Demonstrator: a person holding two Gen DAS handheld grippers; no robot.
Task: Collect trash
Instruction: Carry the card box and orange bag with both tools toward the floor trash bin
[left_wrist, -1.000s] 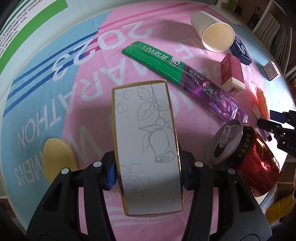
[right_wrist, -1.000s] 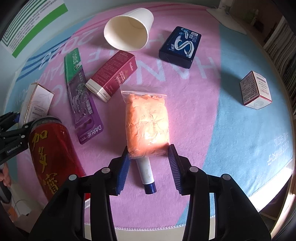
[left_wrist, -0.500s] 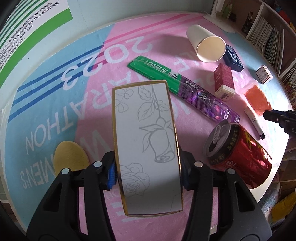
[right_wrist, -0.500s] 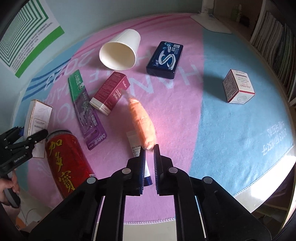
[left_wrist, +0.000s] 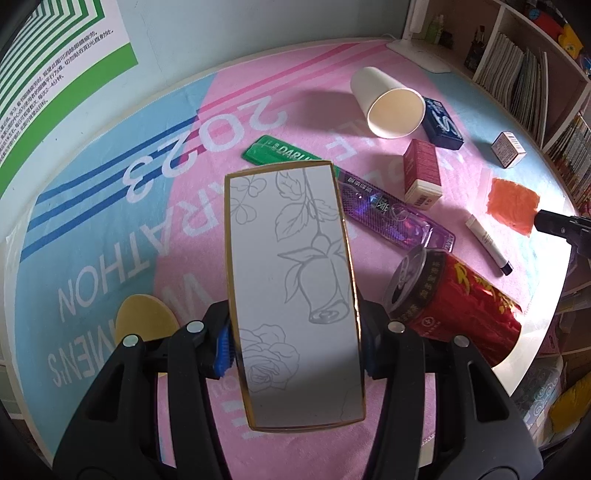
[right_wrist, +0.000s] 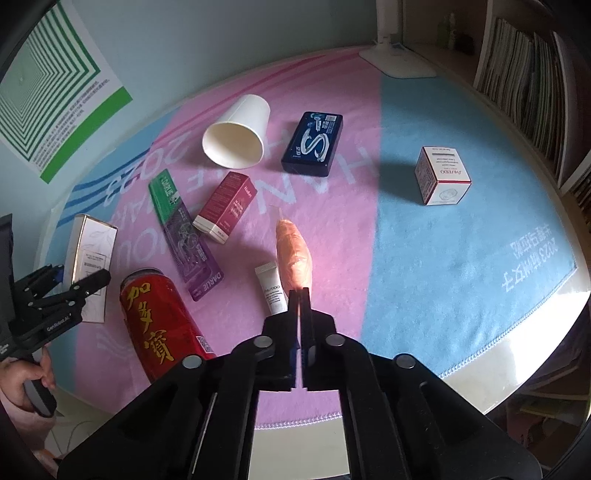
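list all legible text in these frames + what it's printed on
"2023", "MARATHON": towel.
"DARLIE": green-purple toothbrush pack.
"SHISEIDO": white cube box, also small white tube.
"加多寶": red can.
"GenRobot.AI": left gripper.
Large "S": blue box; rest blurred.
Wall poster, maroon box: too small.

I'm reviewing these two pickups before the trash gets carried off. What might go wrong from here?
1. The right gripper pinches only the edge of the orange bag; the bag hangs from that edge and may slip out.
2. The left gripper clamps the white rose-print box near one end, so the long free part could pivot or drop.
3. The red can lies on its side by the table edge; a bump might roll it off.
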